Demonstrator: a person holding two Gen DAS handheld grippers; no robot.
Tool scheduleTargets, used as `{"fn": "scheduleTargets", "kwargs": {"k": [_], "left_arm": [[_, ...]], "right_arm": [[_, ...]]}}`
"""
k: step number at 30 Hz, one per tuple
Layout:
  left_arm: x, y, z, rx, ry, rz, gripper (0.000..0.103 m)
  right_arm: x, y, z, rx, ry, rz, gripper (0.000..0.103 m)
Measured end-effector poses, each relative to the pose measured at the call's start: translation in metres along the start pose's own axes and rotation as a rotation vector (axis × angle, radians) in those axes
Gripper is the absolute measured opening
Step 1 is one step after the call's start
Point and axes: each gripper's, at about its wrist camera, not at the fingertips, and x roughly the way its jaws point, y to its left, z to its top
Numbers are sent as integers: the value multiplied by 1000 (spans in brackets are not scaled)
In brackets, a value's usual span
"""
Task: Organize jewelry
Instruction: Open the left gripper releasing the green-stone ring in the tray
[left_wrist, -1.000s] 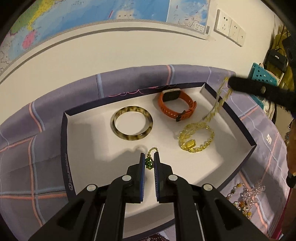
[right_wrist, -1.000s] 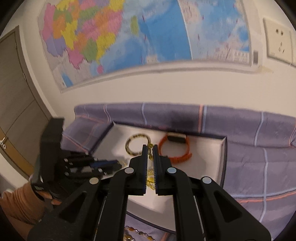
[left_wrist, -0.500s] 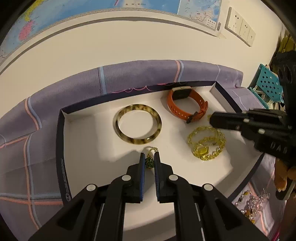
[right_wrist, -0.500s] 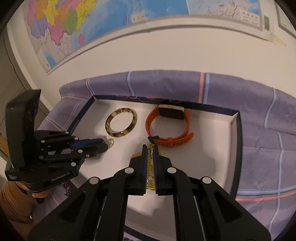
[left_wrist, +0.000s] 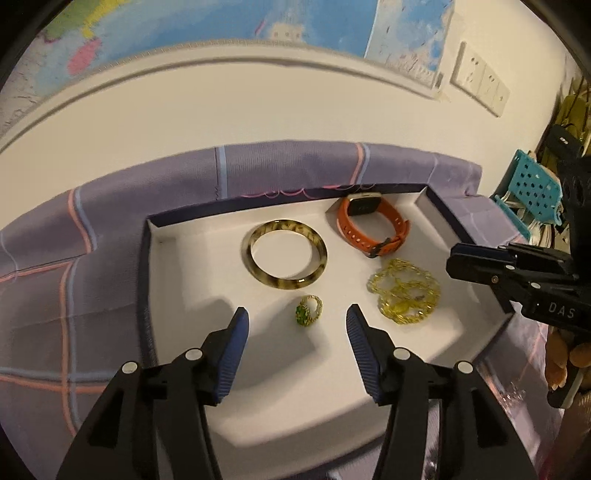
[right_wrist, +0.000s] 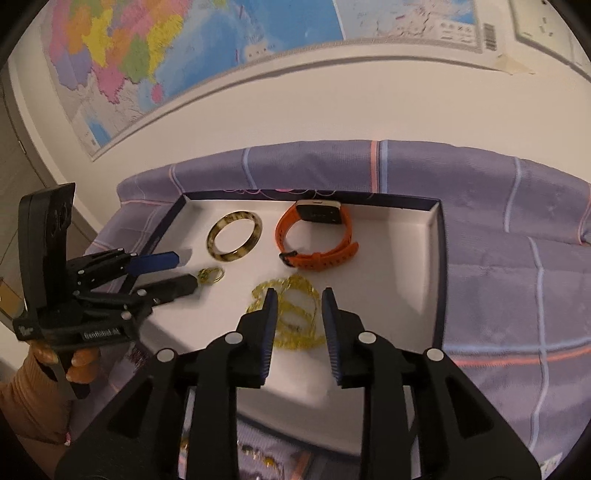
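Observation:
A white tray (left_wrist: 207, 266) with a dark blue rim holds a tortoiseshell bangle (left_wrist: 282, 285), an orange watch (left_wrist: 364, 207), a heap of yellow chain (left_wrist: 404, 295) and a small green-stone ring (left_wrist: 308, 311). My left gripper (left_wrist: 297, 314) hangs low over the tray, its jaws opening. The ring lies free on the floor just past the tips. My right gripper (right_wrist: 300, 295) is opening over the yellow chain (right_wrist: 295, 325), which rests on the tray (right_wrist: 441, 258) between the fingers; no pad presses it. From here the left gripper (right_wrist: 186, 271) stands beside the ring (right_wrist: 210, 275).
The tray sits on a purple plaid cloth (right_wrist: 517, 258) against a white wall with a map (right_wrist: 147, 55). Loose beaded jewelry (right_wrist: 258, 454) lies on the cloth in front of the tray. A teal basket (left_wrist: 532, 192) stands at the right. A person's hand (right_wrist: 79, 365) holds the left gripper.
Both grippers have opened. The ring left the left pads and lies flat on the tray. The right gripper came down and the chain it dangled now lies heaped in the tray.

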Motion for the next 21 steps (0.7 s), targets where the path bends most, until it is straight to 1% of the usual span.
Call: {"fn": "scheduleTargets", "kwargs": {"k": [1, 2, 5, 8, 10, 12, 14, 16, 21], "left_arm": [[-5, -1, -2, 4, -10, 1, 53], [-14, -2, -5, 13, -24, -3, 53], [-36, -8, -16, 27, -62, -26, 55], [-56, -17, -33, 54, -85, -52, 55], [-65, -23, -46, 75, -92, -68, 57], [-72, -27, -59, 89, -85, -95, 58], [-73, -32, -72, 95, -69, -120, 58], [-73, -35, -81, 97, -55, -130, 58], [-67, -42, -104, 112, -20, -132, 58]], "right_arm": [[-5, 0, -3, 0, -8, 1, 33], [-12, 0, -8, -1, -18, 9, 36], [-32, 4, -26, -17, -40, 36, 37], [-47, 11, -47, -37, -34, 72, 37], [-53, 16, -58, -54, -31, 78, 37], [-61, 21, -72, -63, -24, 94, 37], [-67, 27, -86, -86, -19, 72, 37], [-72, 30, -98, -100, -12, 42, 37], [-75, 28, -125, -92, 21, 19, 37]]}}
